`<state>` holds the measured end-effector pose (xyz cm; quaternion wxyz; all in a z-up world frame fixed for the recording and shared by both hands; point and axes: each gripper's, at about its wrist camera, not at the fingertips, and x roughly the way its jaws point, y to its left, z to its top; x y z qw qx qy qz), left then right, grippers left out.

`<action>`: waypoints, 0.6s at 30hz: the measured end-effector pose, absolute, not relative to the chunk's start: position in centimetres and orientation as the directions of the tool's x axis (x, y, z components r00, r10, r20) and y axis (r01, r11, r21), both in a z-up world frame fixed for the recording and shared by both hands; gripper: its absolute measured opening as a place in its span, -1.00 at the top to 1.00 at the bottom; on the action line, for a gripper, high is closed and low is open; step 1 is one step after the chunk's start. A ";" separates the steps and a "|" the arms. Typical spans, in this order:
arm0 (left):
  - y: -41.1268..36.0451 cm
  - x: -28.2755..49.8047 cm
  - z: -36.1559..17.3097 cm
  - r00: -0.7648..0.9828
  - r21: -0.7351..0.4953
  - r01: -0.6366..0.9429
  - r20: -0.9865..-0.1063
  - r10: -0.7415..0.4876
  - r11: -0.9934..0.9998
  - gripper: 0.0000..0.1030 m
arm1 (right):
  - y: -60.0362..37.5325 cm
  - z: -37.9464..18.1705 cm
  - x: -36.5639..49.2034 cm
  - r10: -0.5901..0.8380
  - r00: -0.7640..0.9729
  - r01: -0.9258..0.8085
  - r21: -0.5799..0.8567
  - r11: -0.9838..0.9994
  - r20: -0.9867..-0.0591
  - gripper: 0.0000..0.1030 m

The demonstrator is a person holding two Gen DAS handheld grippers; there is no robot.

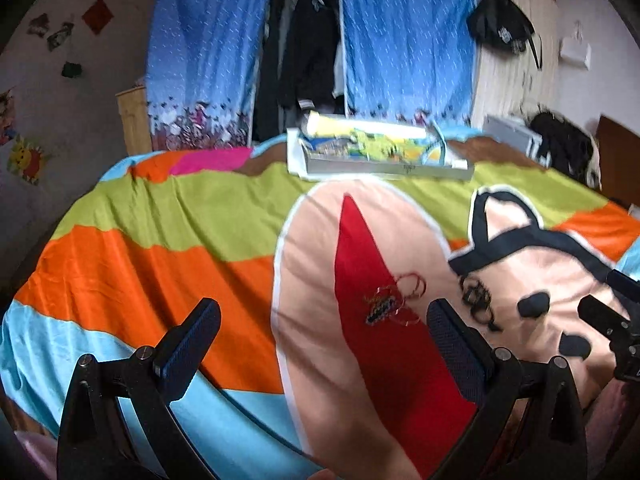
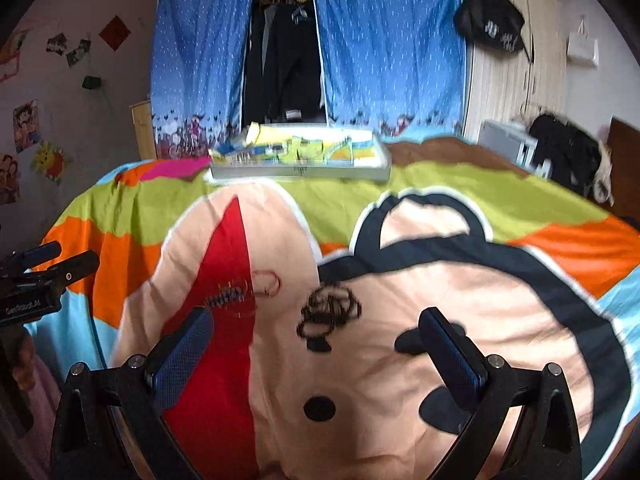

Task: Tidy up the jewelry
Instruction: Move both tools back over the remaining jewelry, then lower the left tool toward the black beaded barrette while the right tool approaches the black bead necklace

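Black jewelry (image 2: 329,312) lies between the spread right gripper (image 2: 316,340) fingers.

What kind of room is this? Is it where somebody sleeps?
Most likely a bedroom. A bed with a bright cartoon bedspread fills the view, a blue curtain hangs in front of dark clothes, and stickers dot the wall. Some jewelry lies on the bedspread.

Tangled dark chain (image 2: 329,313) beside beaded piece (image 2: 226,295) and hoops (image 2: 267,282) on bedspread (image 2: 360,360)
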<state>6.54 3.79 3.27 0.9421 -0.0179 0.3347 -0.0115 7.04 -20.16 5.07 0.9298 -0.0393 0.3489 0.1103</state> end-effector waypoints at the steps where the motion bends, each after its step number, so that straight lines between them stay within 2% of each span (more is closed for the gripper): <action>1: 3.7 6.9 2.7 0.766 -0.034 0.022 -0.642 -0.039 0.999 -0.96 | -20.5 4.5 7.2 0.184 0.721 -0.235 0.014 0.972 -0.668 -1.00; 10: 2.2 11.4 -3.3 0.633 -0.009 0.158 -0.767 -0.109 0.987 -0.96 | -22.6 0.7 9.7 0.264 0.647 -0.231 0.147 0.962 -0.715 -1.00; 15: 2.1 13.8 -5.6 0.596 -0.040 0.200 -0.788 -0.154 0.979 -0.96 | -22.6 -1.0 11.8 0.285 0.620 -0.235 0.174 0.956 -0.731 -0.99; 18: 2.1 14.9 -6.6 0.574 -0.068 0.212 -0.798 -0.180 0.975 -0.96 | -22.5 -2.1 12.9 0.305 0.596 -0.237 0.201 0.951 -0.742 -0.91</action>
